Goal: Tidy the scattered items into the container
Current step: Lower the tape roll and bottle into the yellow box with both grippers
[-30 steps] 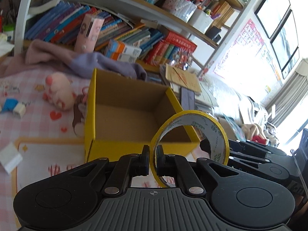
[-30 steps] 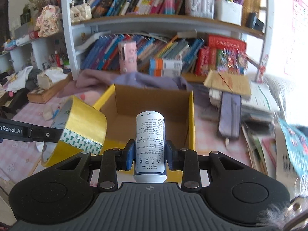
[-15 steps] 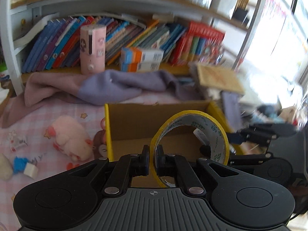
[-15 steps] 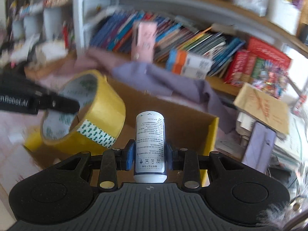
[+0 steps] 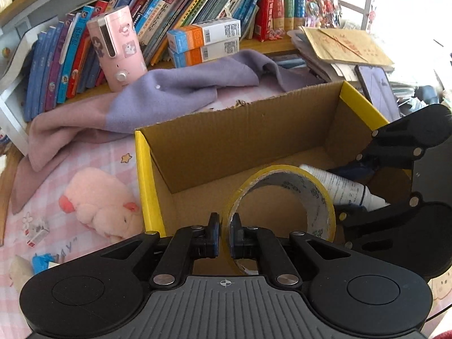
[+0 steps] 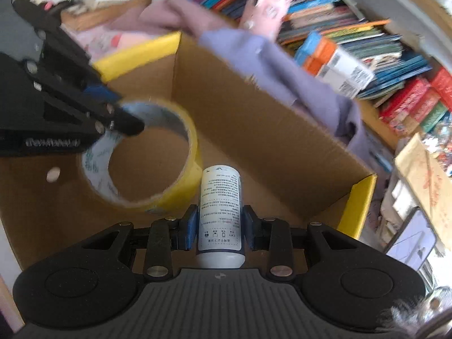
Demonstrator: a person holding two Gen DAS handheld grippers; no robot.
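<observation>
Sitting open on a pink checked cloth (image 5: 84, 152): a cardboard box (image 5: 243, 138) with yellow outer walls, below a shelf of books (image 5: 197, 8). Lying draped behind the box: a purple towel (image 5: 180, 87). Resting just left of the box: a pink plush (image 5: 96, 200). Reaching down into the box from the left: left gripper (image 5: 223, 236), pinching the wall of a yellow tape roll (image 5: 282, 197) between closed pads. Reaching in from the right: right gripper (image 6: 219, 226), clamping a white bottle (image 6: 220, 212) around its middle. Hanging side by side inside the box: tape and bottle.
</observation>
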